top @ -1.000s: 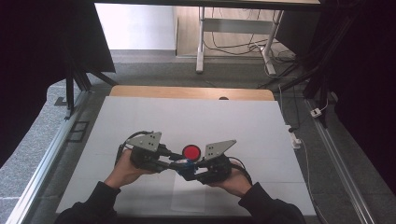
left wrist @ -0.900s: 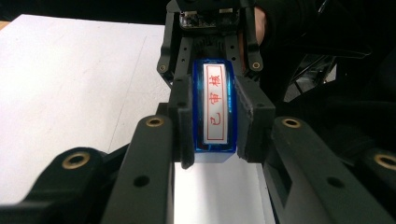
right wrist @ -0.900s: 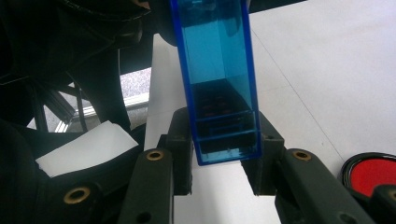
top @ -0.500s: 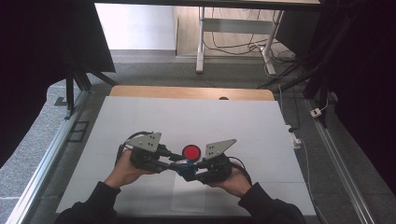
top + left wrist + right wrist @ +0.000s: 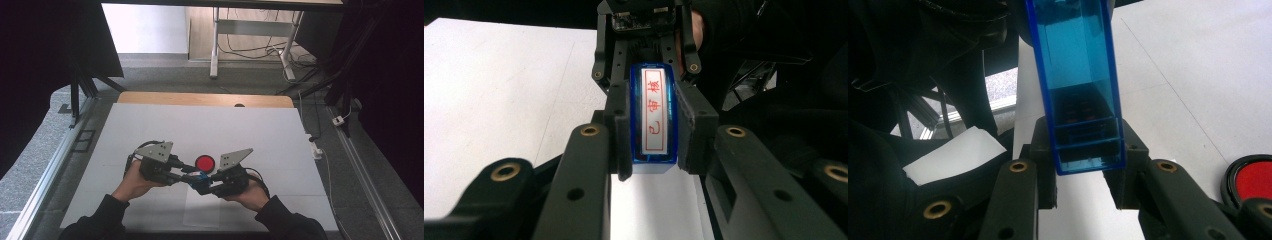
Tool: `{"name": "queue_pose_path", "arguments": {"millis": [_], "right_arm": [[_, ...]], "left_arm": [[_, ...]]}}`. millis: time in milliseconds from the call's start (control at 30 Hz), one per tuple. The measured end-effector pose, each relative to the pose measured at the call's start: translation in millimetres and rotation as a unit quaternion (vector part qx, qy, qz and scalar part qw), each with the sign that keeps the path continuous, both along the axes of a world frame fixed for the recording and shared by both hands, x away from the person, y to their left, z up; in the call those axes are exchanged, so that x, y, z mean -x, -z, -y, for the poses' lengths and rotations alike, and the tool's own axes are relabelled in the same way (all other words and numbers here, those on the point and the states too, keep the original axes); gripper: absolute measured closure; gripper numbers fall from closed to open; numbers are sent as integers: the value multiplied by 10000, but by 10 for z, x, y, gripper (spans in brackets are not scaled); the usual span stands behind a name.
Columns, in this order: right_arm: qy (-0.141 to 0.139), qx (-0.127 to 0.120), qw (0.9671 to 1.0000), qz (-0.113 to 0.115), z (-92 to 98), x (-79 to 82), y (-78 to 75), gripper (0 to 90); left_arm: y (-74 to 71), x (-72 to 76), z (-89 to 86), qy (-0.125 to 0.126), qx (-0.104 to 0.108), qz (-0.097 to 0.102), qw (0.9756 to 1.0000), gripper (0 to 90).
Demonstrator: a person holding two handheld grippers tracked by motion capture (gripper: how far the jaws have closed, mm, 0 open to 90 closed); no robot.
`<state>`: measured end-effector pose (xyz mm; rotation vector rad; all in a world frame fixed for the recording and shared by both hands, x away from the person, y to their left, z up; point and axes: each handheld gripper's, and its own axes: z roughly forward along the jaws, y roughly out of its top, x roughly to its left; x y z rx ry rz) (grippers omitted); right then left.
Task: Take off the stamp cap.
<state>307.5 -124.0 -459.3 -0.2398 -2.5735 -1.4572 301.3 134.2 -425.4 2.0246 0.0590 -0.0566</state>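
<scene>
A blue see-through stamp point(image 5: 199, 176) hangs just above the white table between both grippers. In the left gripper view the stamp point(image 5: 654, 115) shows a white label with red characters, and my left gripper point(image 5: 651, 145) is shut on its sides. In the right gripper view the stamp's clear blue body point(image 5: 1078, 75) rises from my right gripper point(image 5: 1083, 160), which is shut on its lower end. In the high view the left gripper point(image 5: 186, 170) and right gripper point(image 5: 206, 181) meet tip to tip at the stamp. A round red ink pad point(image 5: 204, 162) lies on the table just behind them.
A white sheet point(image 5: 210, 130) covers the table, with a wooden edge point(image 5: 200, 99) at the back. Metal rails point(image 5: 50, 170) run along both sides. A clear sheet point(image 5: 202, 212) lies near the front edge. The red pad point(image 5: 1253, 180) sits close to the right gripper's jaw.
</scene>
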Motion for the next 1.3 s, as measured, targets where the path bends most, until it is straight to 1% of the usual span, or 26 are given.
{"name": "queue_pose_path", "arguments": {"millis": [500,633,733,800,933,1000,1200,1233,1300], "right_arm": [[-19,-17,10000,-1,6,-6,4,693],[-14,-43,10000,-2,5,-5,8,693],[-17,-36,10000,-6,5,-4,6,693],[-27,-81,10000,1,9,-3,4,694],[-10,-81,10000,-32,7,-6,7,693],[-29,-104,9999,-31,8,-7,8,693],[-23,-103,9999,-59,7,-10,15,693],[-24,-101,9999,-115,6,-13,18,692],[-20,-100,9999,-126,6,-14,18,693]], "left_arm": [[1,-4,-3,0,19,-15,10000,706],[2,-8,-5,8,30,-42,10000,706],[13,-13,-9,-2,108,-114,9999,707],[14,-24,-16,20,140,-154,9998,707],[17,-25,-17,6,130,-153,9998,707],[24,-38,-25,22,186,-228,9996,707],[30,-40,-24,21,177,-254,9995,707],[31,-42,-25,25,185,-263,9995,707],[32,-41,-24,16,176,-255,9995,707]]}}
